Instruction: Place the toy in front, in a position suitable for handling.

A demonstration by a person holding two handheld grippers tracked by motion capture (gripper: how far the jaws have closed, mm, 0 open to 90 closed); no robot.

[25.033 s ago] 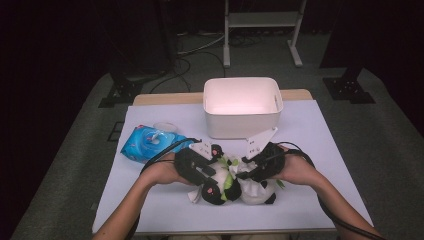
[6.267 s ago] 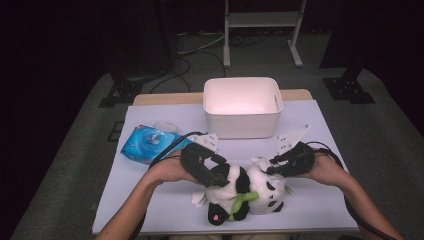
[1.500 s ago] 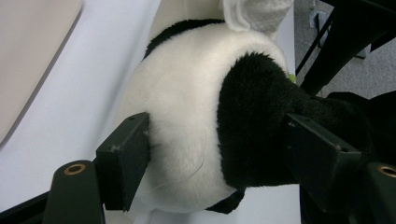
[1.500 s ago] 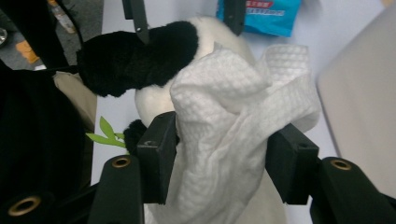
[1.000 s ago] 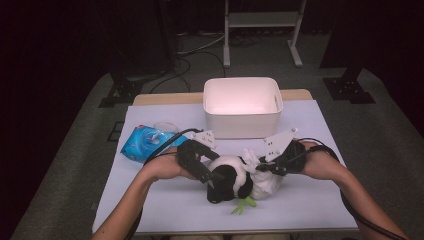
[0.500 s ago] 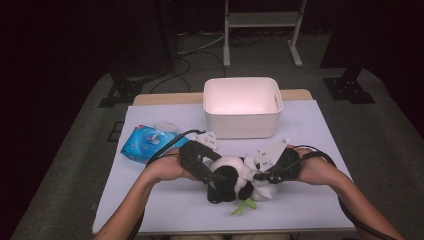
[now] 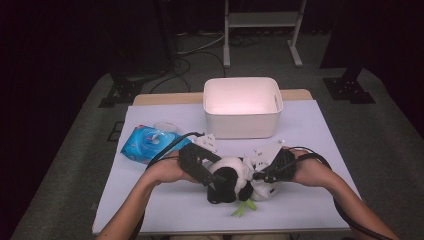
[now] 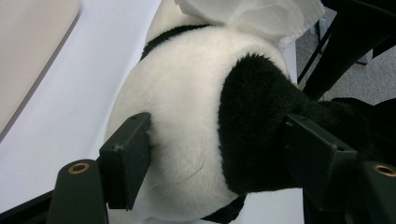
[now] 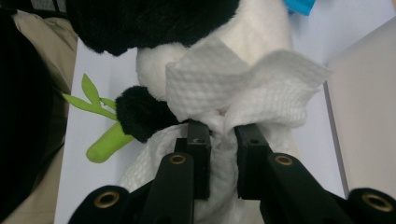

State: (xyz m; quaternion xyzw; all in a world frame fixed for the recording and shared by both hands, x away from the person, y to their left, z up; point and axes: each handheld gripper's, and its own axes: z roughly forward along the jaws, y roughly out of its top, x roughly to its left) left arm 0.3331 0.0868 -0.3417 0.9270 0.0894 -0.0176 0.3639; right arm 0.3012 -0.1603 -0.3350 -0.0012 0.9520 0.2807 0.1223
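High view: the plush panda [image 7: 231,176] lies on the table [image 7: 310,135] in front of the white bin [image 7: 242,106], between both grippers. Left gripper view: the left gripper [image 8: 215,163] clamps the panda's body. Right gripper view: the right gripper [image 9: 223,140], its jaws just closing, pinches a white wipe [image 9: 238,84] against the panda

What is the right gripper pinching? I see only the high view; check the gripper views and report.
Observer: The right gripper has just been closing on a bunched white embossed paper wipe between its jaws.
Operator: Now report the left gripper's hold.
Observer: The left gripper clamps the black-and-white plush panda, one pad on white fur, one on black.
Operator: Name the green thing.
Observer: A green fabric bamboo sprig, beside a black paw.
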